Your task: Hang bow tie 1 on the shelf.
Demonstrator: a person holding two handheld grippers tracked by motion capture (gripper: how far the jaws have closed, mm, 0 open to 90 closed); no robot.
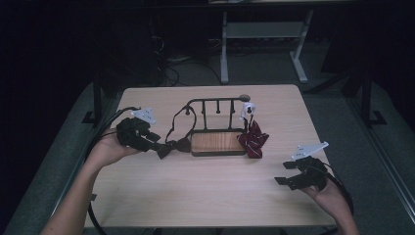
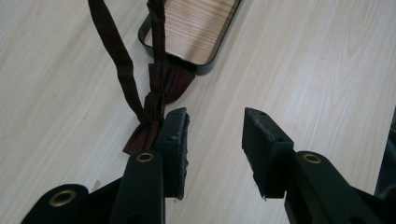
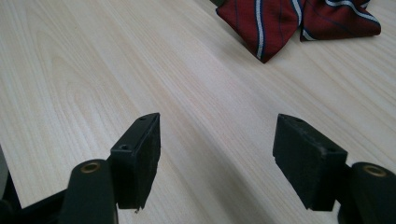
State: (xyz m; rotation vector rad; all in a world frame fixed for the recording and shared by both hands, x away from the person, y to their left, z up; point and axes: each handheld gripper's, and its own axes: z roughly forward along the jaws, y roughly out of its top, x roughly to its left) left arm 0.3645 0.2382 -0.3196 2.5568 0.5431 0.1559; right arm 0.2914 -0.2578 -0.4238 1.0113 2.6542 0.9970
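The left gripper (image 1: pixel 157 145) sits low at the left of the table (image 1: pixel 205 196), jaws parted with nothing between them. In the left gripper view the dark maroon bow tie (image 2: pixel 156 105) lies flat on the wood, touching the outer side of the left gripper's (image 2: pixel 215 126) one jaw rather than sitting in the gap. Its thin strap (image 2: pixel 119 56) runs up and away toward the rack (image 1: pixel 215 105), a black stand with a wooden base (image 1: pixel 218 142) at the middle of the table; in the high view the strap loops up to the rack's left end.

Over on the right, the right gripper (image 1: pixel 284 172) hovers near the table's near-right corner, jaws spread wide and empty. Beyond it, a red striped bow tie (image 3: pixel 299 21) lies on the table, just beside the rack's right end, well apart from the right gripper's jaws.
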